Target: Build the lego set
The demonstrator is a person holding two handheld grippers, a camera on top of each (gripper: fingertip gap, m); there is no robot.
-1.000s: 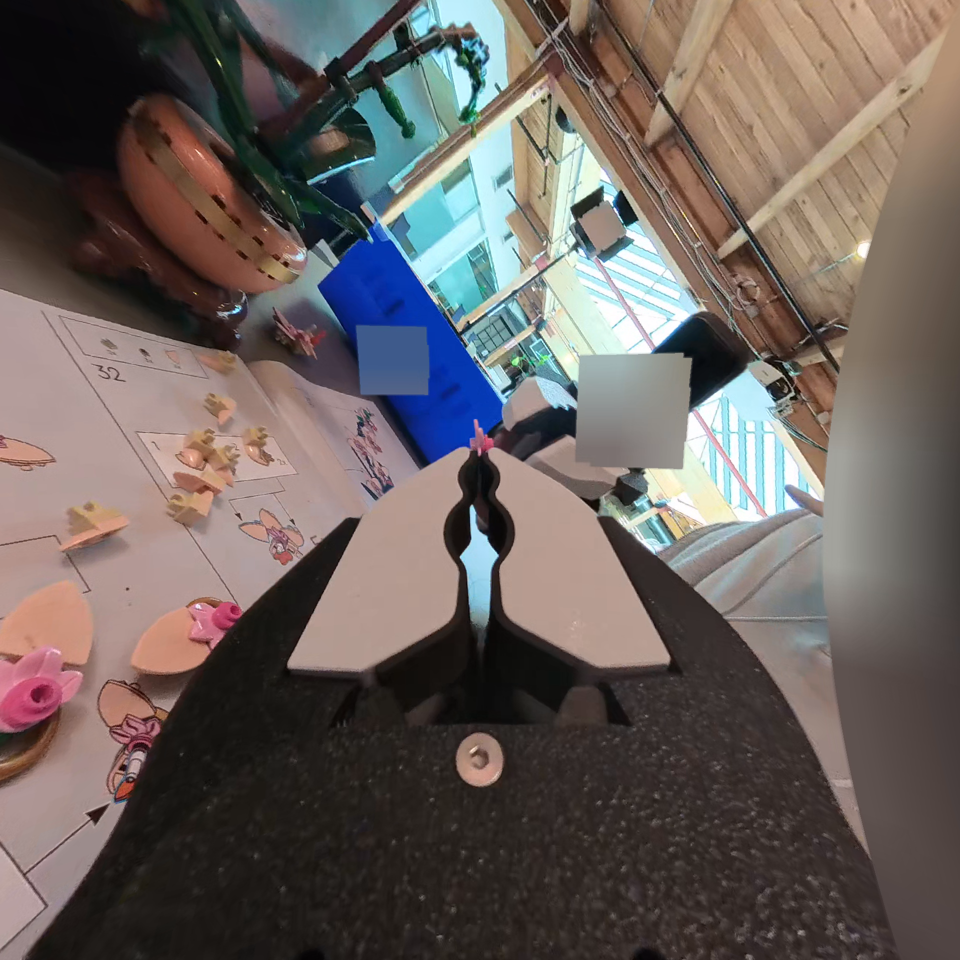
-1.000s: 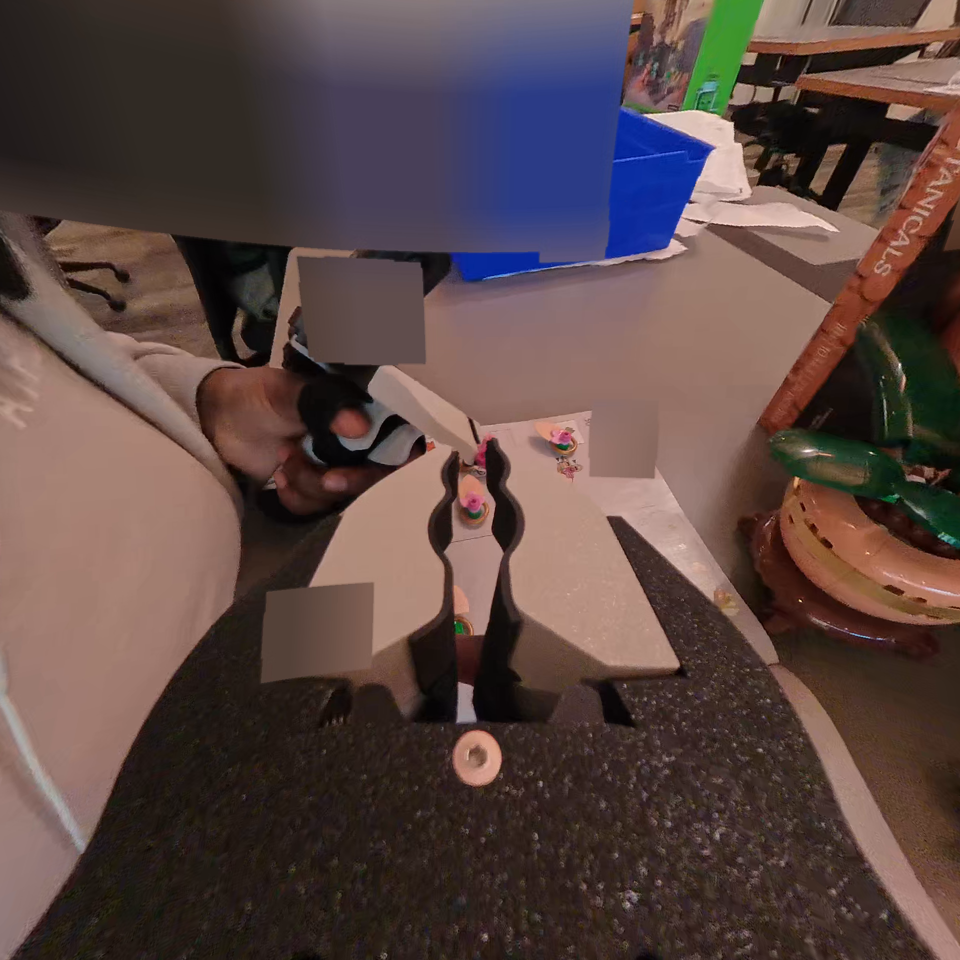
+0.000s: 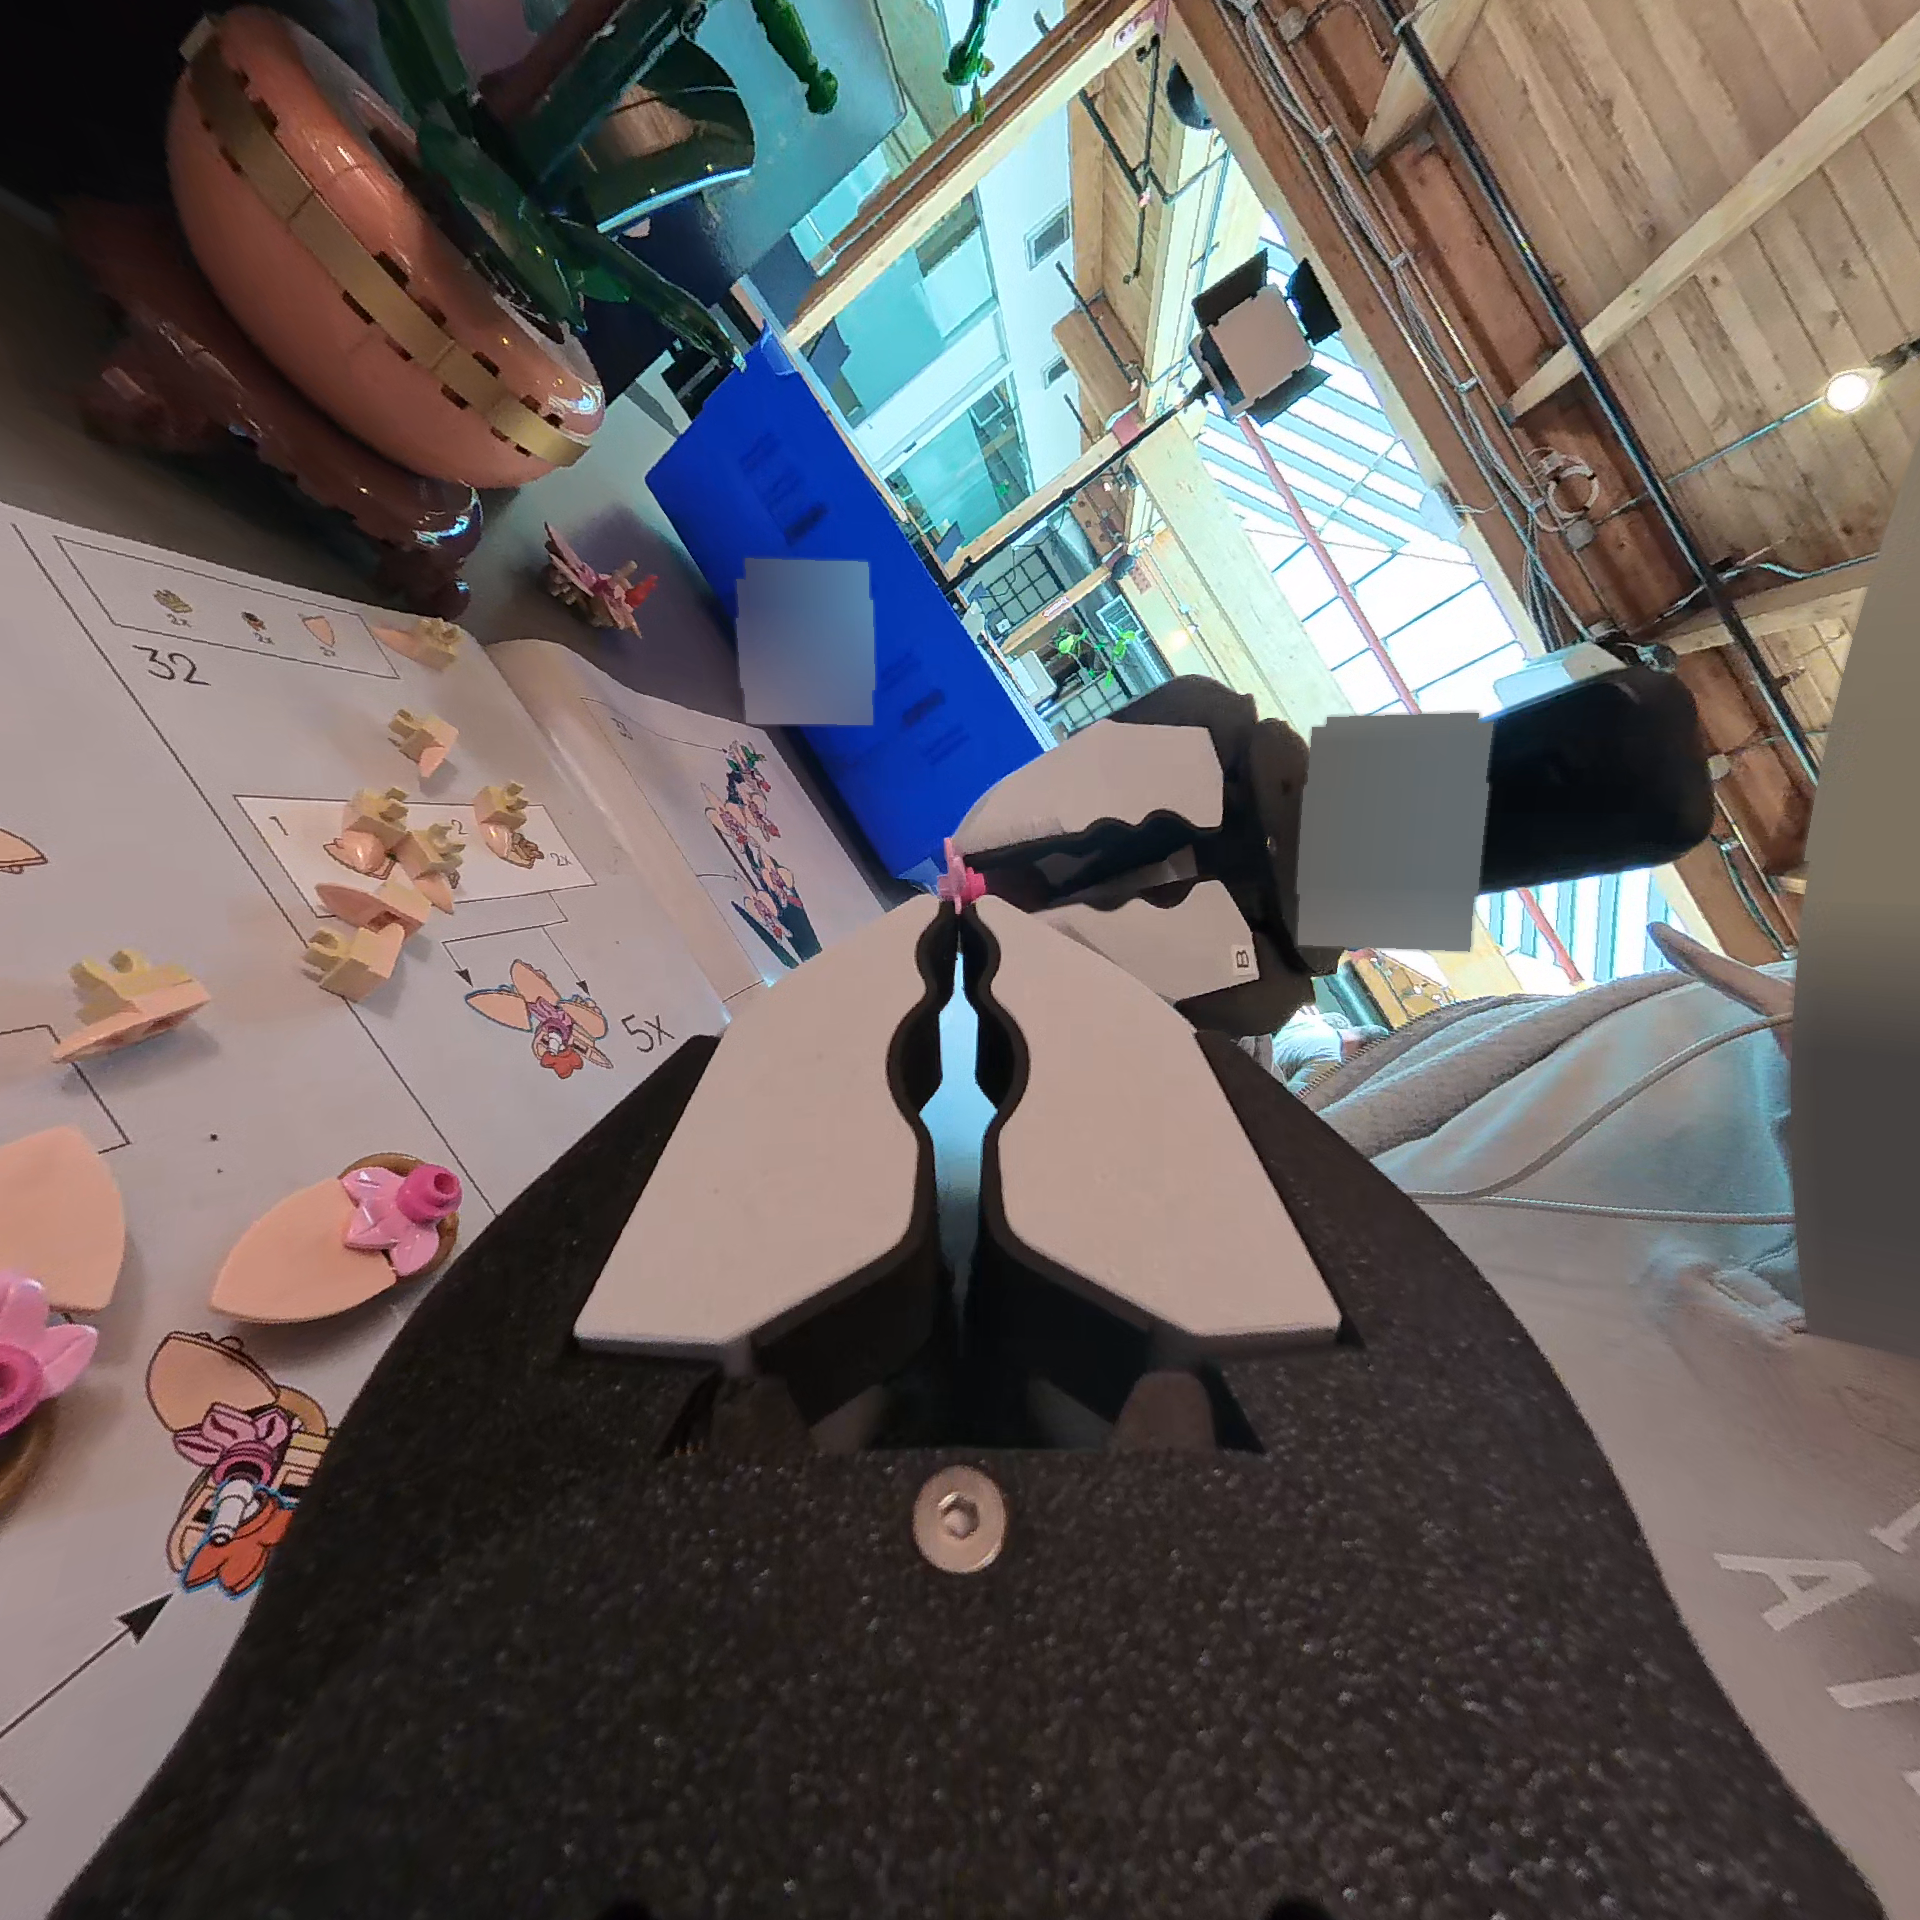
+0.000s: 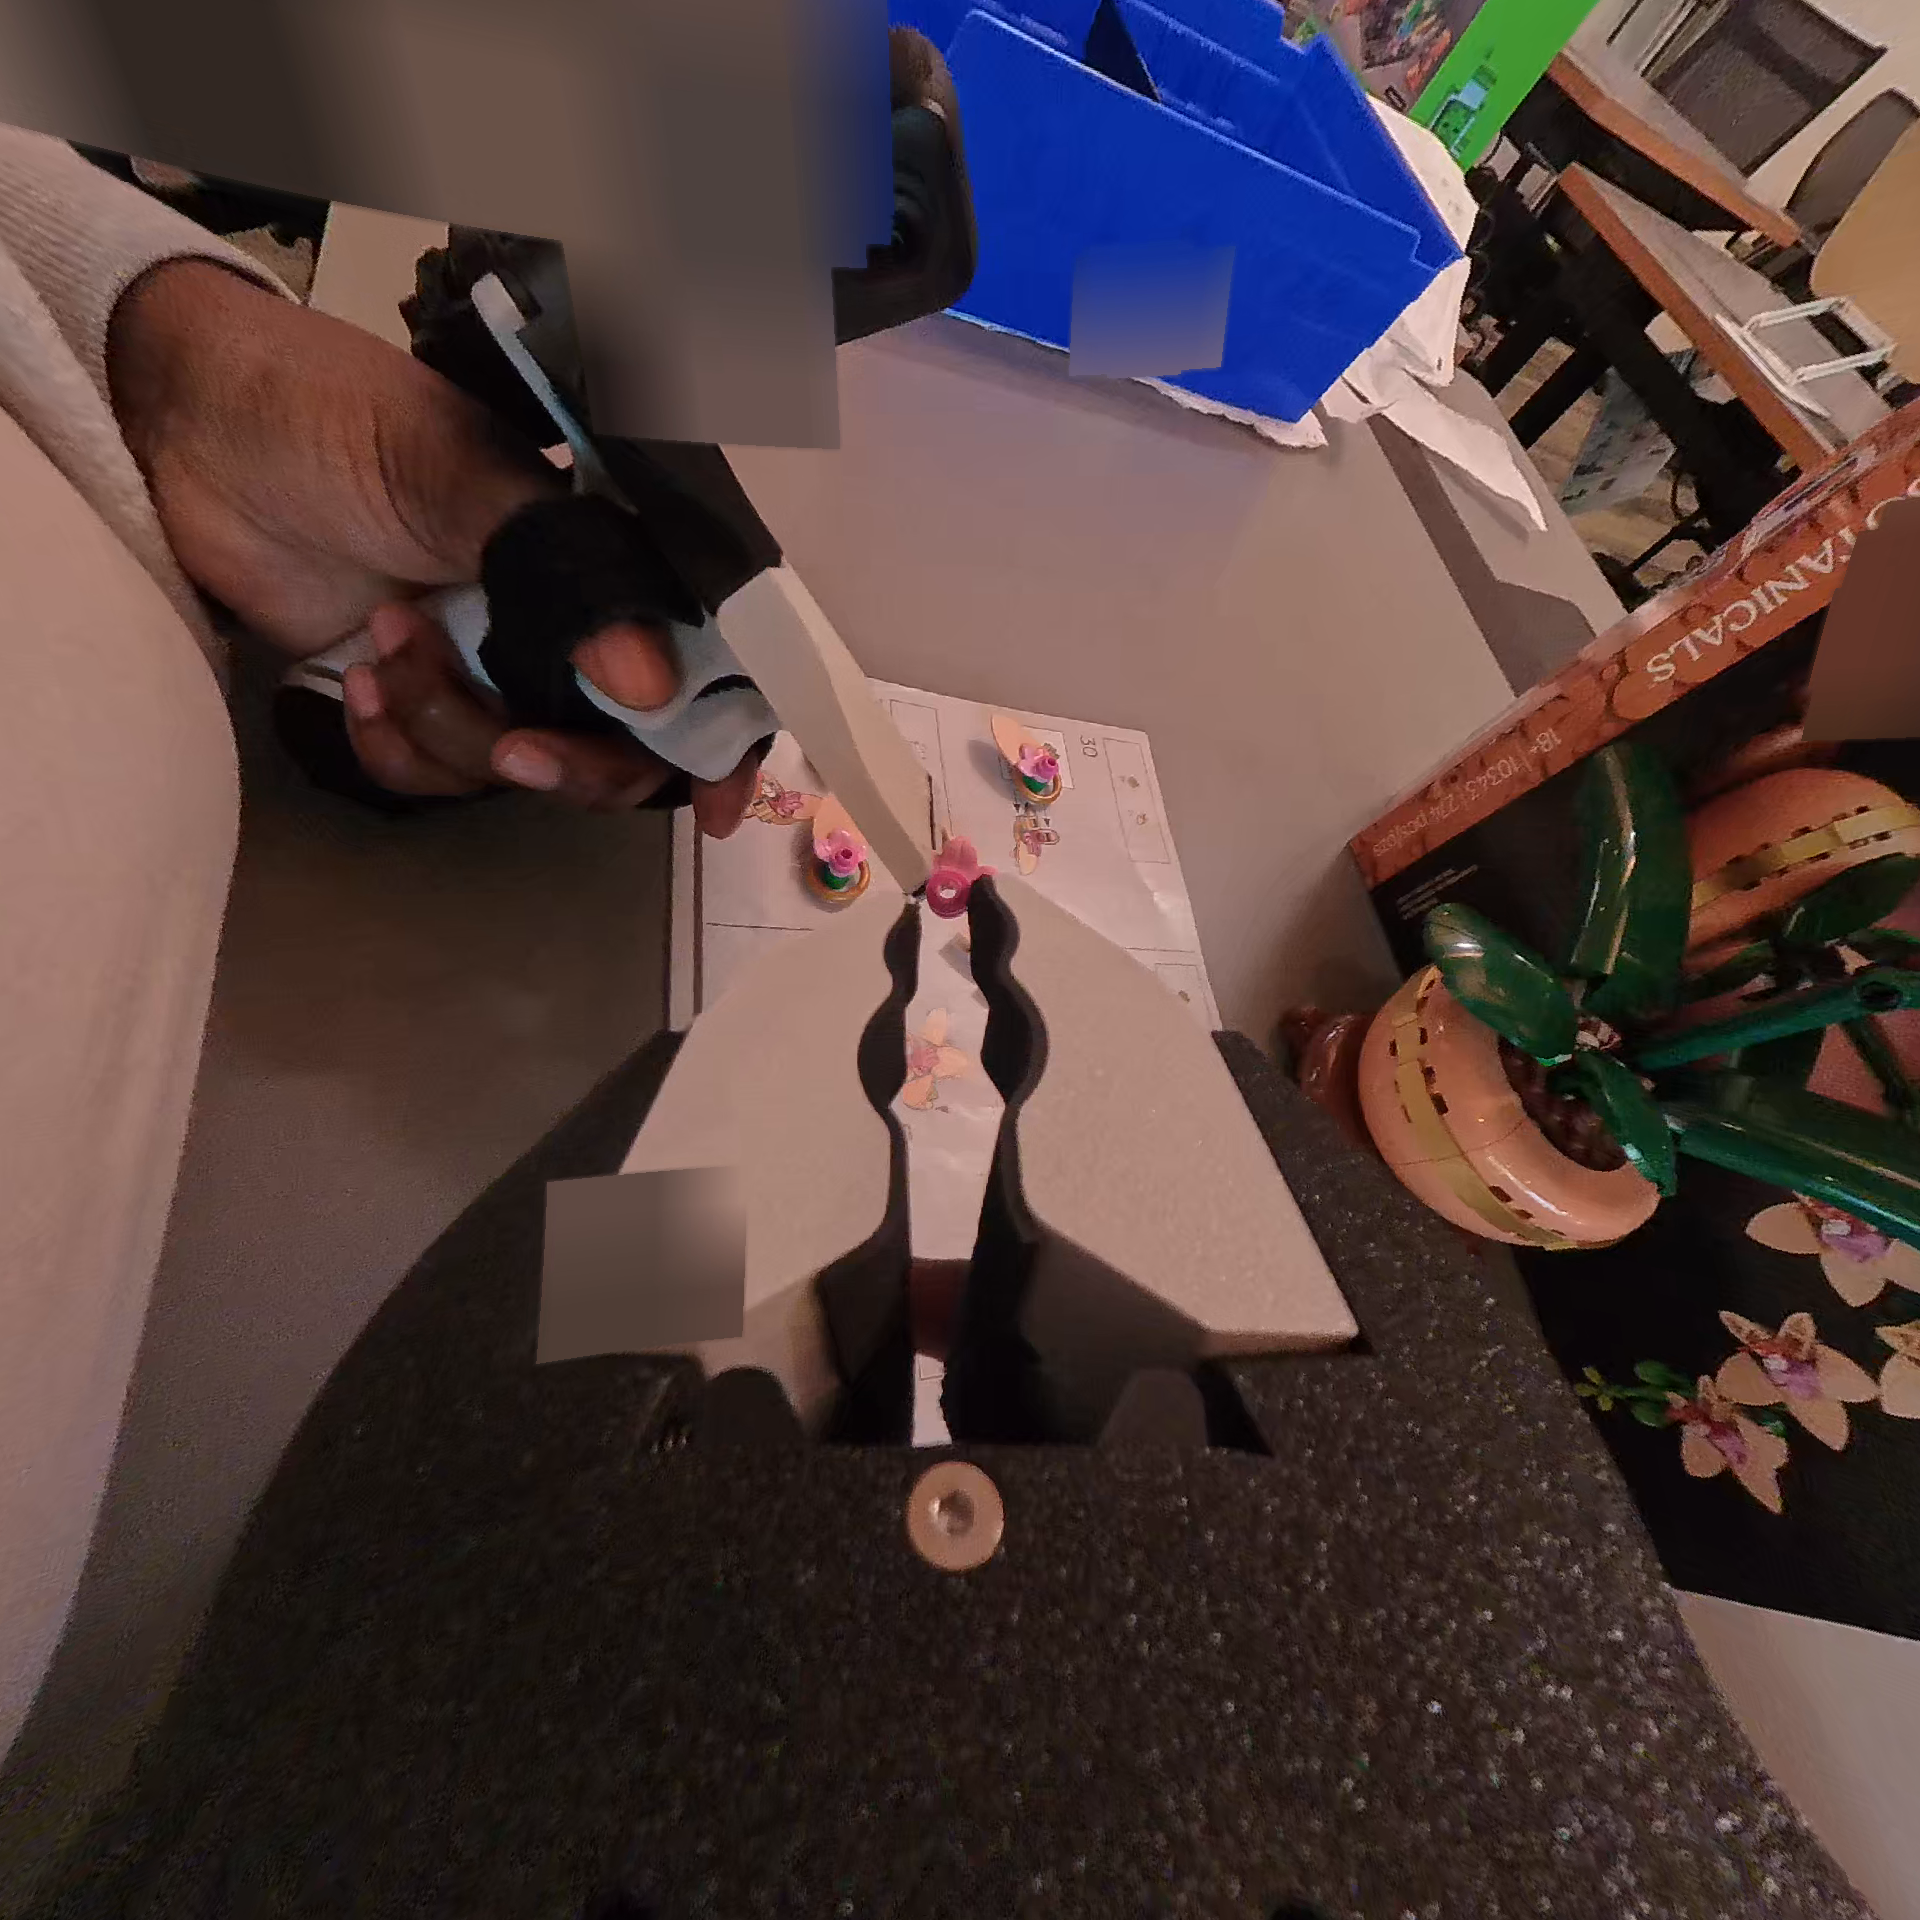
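Note:
A small pink flower piece sits at the tips of my left gripper, which is shut on it and held above the open instruction booklet. My right gripper meets it tip to tip and pinches the same pink piece; its jaws stand a narrow gap apart around it. The right gripper also shows in the left wrist view, coming in from the right. The left gripper's finger reaches down from the upper left in the right wrist view, held by a hand.
Loose tan petal pieces and petal-and-pink-flower sub-assemblies lie on the booklet. A built orchid pot with green leaves, the set's box and a blue bin stand around it. Left and right tips are no more than a few centimetres apart.
The two grippers have turned and drawn closer tip to tip around the pink piece. The right gripper now lies sideways in the left view. Both stay shut.

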